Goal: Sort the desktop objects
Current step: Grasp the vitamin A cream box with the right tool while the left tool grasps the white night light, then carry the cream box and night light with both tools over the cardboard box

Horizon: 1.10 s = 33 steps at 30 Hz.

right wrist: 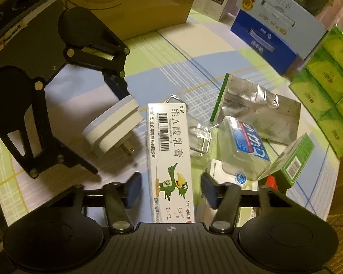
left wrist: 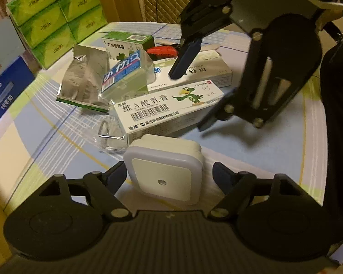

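— Writing on the long white box point(right wrist: 169, 150) between your right gripper point(right wrist: 171, 190) fingers?
— You can read 维A酸乳膏, with 华邦 above it, a barcode, 重庆华邦制药有限公司 and a green cartoon bird. The box lies flat on the bench point(left wrist: 251, 159). Your fingers stand narrowly either side, clear of its edges.
— And your left gripper point(left wrist: 169, 173)?
— It straddles a white square night light point(left wrist: 164, 171) with a small round sensor. One finger meets its edge and the other is clear. The light sits just beside the box.
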Each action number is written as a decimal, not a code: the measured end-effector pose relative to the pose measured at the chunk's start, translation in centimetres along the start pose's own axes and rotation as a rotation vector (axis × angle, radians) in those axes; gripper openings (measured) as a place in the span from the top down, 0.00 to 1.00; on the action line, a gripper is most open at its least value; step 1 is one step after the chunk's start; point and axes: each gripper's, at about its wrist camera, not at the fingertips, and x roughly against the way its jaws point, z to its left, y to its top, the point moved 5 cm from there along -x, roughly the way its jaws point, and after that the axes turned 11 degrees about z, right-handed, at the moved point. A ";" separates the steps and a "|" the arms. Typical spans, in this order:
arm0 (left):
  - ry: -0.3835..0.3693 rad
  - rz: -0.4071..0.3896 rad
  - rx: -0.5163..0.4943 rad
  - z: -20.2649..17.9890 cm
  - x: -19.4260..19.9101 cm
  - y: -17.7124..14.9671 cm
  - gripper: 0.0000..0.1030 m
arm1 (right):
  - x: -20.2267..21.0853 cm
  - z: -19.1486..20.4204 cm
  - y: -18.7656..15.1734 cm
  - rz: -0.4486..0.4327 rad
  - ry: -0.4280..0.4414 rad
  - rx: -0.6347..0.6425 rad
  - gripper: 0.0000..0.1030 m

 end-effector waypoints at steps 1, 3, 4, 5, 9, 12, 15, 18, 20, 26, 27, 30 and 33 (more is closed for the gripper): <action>-0.005 0.004 0.004 0.1 -0.1 0.0 0.30 | 0.0 0.1 0.0 0.005 0.006 -0.013 0.63; -0.009 0.015 0.023 0.2 0.0 -0.1 0.37 | 0.1 0.0 -0.1 0.008 0.017 -0.057 0.64; -0.012 0.017 0.038 0.2 0.1 -0.2 0.40 | 0.3 -0.1 -0.2 0.009 0.035 -0.088 0.65; -0.018 0.016 0.052 0.2 0.4 -0.3 0.40 | 0.5 -0.1 -0.4 0.010 0.058 -0.131 0.65; -0.055 0.023 0.090 -0.8 1.4 -0.6 0.40 | 1.5 0.9 -1.6 0.026 0.104 -0.275 0.65; -0.056 0.010 0.104 -1.4 1.9 -0.7 0.40 | 1.4 1.7 -2.3 0.033 0.101 -0.327 0.65; -0.052 0.006 0.127 -1.5 1.8 -0.8 0.40 | 0.9 2.0 -2.5 0.044 0.093 -0.340 0.65; -0.043 0.017 0.120 -1.7 1.4 -0.7 0.40 | 0.9 1.8 -2.0 0.024 0.087 -0.341 0.65; -0.041 0.025 0.110 -1.9 1.2 -0.7 0.40 | 0.6 1.7 -1.8 0.025 0.084 -0.334 0.65; -0.036 0.020 0.125 -2.2 1.3 -0.9 0.41 | -0.9 1.4 -1.8 0.035 0.085 -0.351 0.65; -0.036 0.023 0.124 -2.3 1.4 -1.0 0.41 | -0.7 1.4 -1.9 0.033 0.088 -0.367 0.65; -0.017 0.028 0.136 -2.3 1.9 -1.0 0.41 | 0.4 1.1 -2.3 0.009 0.085 -0.419 0.65; -0.005 0.019 0.174 -1.9 3.0 -1.0 0.41 | 2.4 0.7 -2.7 -0.033 0.080 -0.480 0.65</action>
